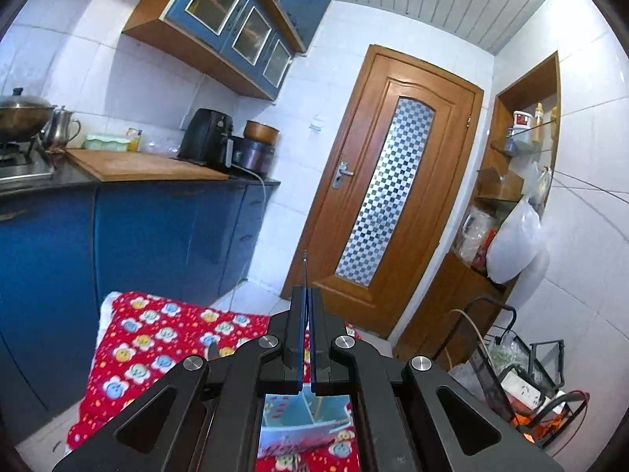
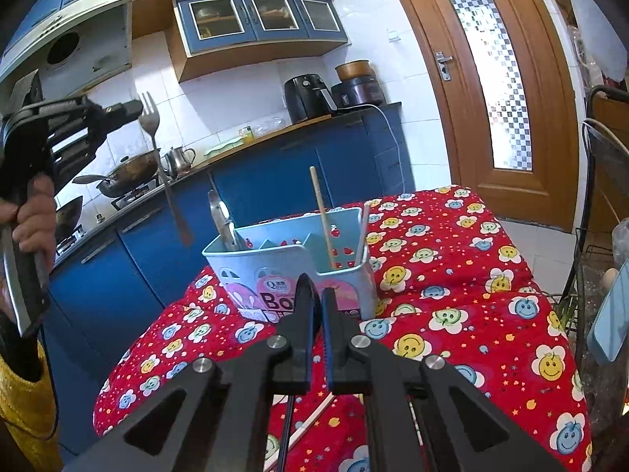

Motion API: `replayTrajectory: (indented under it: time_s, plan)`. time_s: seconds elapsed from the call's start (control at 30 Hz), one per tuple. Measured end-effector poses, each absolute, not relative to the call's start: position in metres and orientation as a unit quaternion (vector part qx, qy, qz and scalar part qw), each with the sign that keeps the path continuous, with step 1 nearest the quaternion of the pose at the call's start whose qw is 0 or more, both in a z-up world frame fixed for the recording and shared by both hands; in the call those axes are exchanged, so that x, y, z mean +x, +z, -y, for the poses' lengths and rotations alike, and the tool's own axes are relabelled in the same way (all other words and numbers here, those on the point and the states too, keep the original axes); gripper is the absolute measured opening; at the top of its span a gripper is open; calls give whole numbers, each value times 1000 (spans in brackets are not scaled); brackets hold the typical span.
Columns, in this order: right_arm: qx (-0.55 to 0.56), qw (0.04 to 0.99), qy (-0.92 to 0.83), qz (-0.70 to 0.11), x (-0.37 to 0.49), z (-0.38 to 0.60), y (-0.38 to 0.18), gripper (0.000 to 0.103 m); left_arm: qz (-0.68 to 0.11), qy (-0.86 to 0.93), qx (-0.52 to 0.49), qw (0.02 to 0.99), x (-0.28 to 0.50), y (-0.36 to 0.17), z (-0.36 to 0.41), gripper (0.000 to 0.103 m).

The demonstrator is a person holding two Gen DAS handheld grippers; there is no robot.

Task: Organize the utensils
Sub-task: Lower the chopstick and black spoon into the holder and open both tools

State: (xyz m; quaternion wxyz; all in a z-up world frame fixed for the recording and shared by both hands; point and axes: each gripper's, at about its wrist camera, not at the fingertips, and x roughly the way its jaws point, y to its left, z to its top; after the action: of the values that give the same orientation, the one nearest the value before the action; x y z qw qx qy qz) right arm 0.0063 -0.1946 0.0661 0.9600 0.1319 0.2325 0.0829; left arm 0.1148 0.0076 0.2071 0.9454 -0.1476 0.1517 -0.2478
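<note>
A light-blue utensil holder (image 2: 291, 259) stands on the red smiley-print cloth (image 2: 452, 295); it holds a metal utensil (image 2: 220, 216) at the left and chopsticks (image 2: 323, 216) at the right. My left gripper (image 2: 137, 112) is shut on a metal fork (image 2: 157, 157) near its tines, handle hanging down, held high to the left of the holder. In the left wrist view the fork (image 1: 305, 275) shows edge-on between the jaws of the gripper (image 1: 306, 295), and the holder (image 1: 302, 413) lies below. My right gripper (image 2: 318, 295) is nearly shut on something dark in front of the holder. Chopsticks (image 2: 314, 417) lie beneath it.
Blue kitchen cabinets and a counter (image 2: 275, 133) with woks, a kettle and an air fryer (image 2: 306, 94) stand behind the table. A wooden door (image 2: 503, 78) is at the right. A wire rack (image 2: 589, 236) with bags is by the table's right edge.
</note>
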Motion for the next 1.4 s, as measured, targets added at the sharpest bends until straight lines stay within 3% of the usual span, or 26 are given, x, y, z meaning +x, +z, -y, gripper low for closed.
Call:
replayTrajectory:
  time_s: [0.37, 0.9, 1.4]
  plan:
    - [133, 959, 78, -238, 33, 200, 65, 5, -170, -245, -145, 944, 159, 175, 8, 1]
    - [138, 973, 65, -172, 93, 189, 90, 5, -203, -235, -164, 936, 178, 119, -10, 1]
    - [13, 995, -58, -77, 147, 161, 85, 5, -208, -221, -168, 938, 183, 104, -20, 1]
